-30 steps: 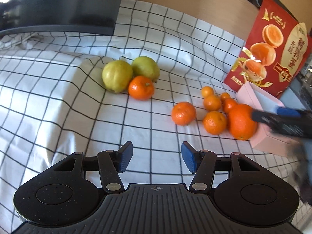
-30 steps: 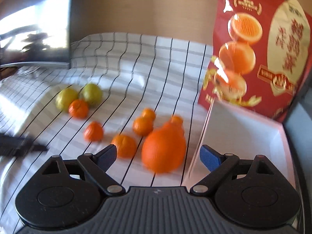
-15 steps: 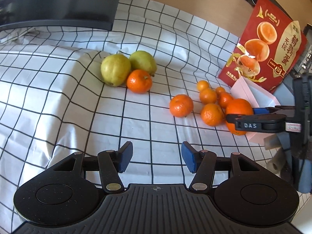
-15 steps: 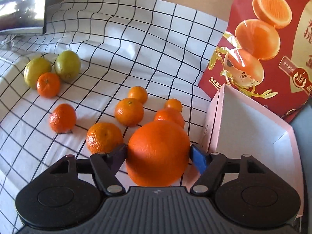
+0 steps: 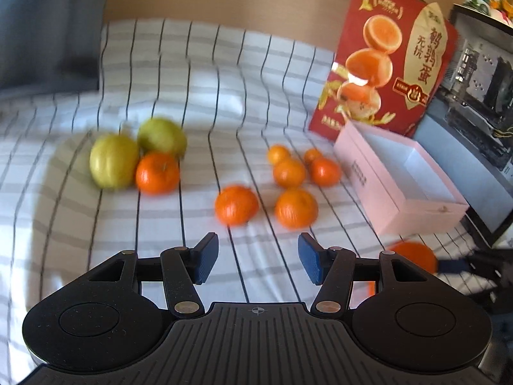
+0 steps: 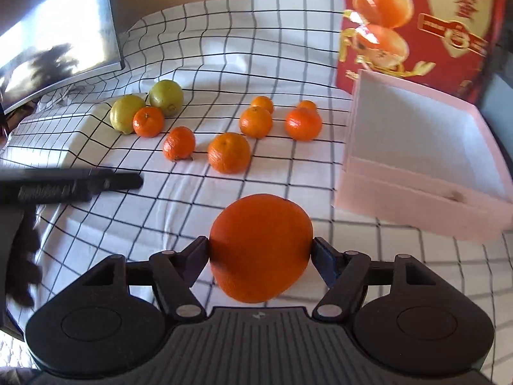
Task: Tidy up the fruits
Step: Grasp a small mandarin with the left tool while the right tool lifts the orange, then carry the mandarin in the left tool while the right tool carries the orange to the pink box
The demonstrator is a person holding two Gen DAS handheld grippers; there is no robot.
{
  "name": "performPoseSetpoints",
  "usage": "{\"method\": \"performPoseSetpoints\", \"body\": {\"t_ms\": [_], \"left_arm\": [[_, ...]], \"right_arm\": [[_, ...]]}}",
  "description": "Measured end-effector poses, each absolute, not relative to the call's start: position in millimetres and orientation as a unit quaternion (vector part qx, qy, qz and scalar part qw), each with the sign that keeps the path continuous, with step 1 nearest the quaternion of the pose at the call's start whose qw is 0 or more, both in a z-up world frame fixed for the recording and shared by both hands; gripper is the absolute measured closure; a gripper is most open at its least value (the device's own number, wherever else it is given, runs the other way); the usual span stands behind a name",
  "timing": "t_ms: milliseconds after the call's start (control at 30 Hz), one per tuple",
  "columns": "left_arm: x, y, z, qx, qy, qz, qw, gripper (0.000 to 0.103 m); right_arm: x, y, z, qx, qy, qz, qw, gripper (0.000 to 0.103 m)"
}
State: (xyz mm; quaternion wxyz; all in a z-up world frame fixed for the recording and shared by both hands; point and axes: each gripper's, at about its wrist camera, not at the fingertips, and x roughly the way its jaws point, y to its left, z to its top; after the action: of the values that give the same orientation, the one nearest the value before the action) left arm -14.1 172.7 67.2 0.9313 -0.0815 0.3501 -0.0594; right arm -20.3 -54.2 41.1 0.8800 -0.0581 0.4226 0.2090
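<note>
The right gripper (image 6: 260, 252), spread wide a second ago, now pinches the big orange (image 6: 260, 247) at six o'clock; the left gripper (image 5: 258, 258) stays spread, empty.

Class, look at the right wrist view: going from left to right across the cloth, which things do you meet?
Monitor → yellow-green fruit → green fruit → big orange in the right gripper → pink box.
</note>
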Motion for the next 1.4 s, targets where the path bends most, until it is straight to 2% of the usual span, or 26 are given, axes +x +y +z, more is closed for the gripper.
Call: {"method": "performPoseSetpoints", "body": {"t_ms": [267,567,767,867,933,1400], "left_arm": [[34,145,77,-0.042,0.358,-0.118,0.925,0.043],[67,95,43,0.058,0.384,-0.11,0.915,0.043],[74,90,32,0.075,0.388,-0.11,0.912,0.043],[77,90,31,0.075,0.384,-0.11,0.914,0.044],[79,90,29,0.078,0.387,-0.103,0.913,0.049],[49,111,32,0.027,0.396,-0.122,0.91,0.05]], "right_arm": [[-35,-74,37,-0.03,0.409,0.168,0.896,0.03],[-44,-79,21,-0.016,0.427,0.141,0.893,0.027],[-55,-87,19,-0.012,0.427,0.128,0.895,0.027],[-58,-93,20,-0.001,0.425,0.12,0.897,0.027],[-59,-96,21,0.004,0.424,0.116,0.898,0.026],[-54,-87,19,0.004,0.422,0.134,0.897,0.025]]}}
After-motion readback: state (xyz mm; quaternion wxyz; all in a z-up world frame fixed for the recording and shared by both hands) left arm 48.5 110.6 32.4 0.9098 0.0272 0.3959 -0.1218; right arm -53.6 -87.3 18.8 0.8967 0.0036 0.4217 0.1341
